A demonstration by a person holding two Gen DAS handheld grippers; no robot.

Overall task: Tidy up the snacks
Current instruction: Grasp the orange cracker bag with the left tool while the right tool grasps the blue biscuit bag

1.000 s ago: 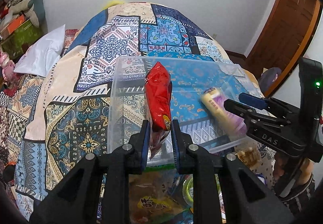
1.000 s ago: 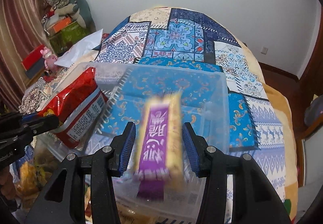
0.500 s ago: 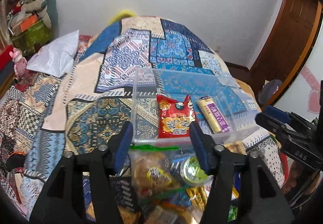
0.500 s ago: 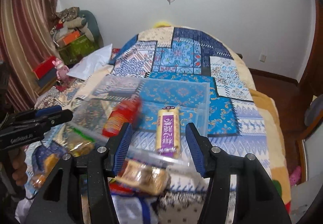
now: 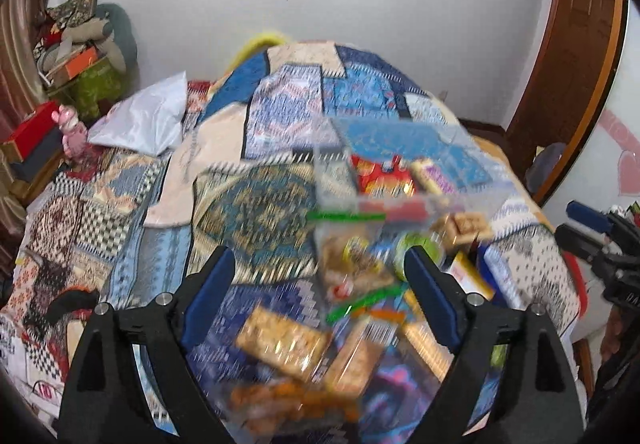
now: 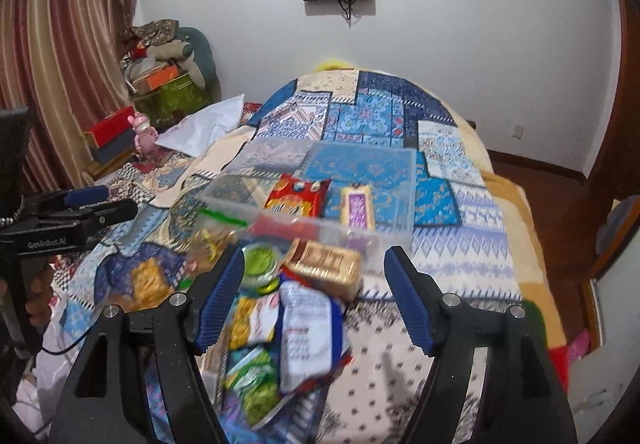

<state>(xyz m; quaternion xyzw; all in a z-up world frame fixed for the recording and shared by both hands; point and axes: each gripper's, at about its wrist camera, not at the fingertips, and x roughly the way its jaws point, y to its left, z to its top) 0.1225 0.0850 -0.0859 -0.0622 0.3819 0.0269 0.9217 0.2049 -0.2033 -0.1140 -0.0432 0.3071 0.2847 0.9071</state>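
Clear plastic bin [image 6: 400, 180] on the bed holds the red snack bag [image 6: 298, 198] and purple-yellow bar [image 6: 357, 206]. Left gripper [image 5: 316, 284] and right gripper [image 6: 312, 292] jaws opening, empty. Next pick: take one loose pack, the brown cracker pack [image 6: 326, 264], squarely.

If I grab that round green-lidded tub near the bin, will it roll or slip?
The green-lidded tub looks round and smooth, so it may slip between pads. It lies among loose packets, so a push would probably tilt or roll it.
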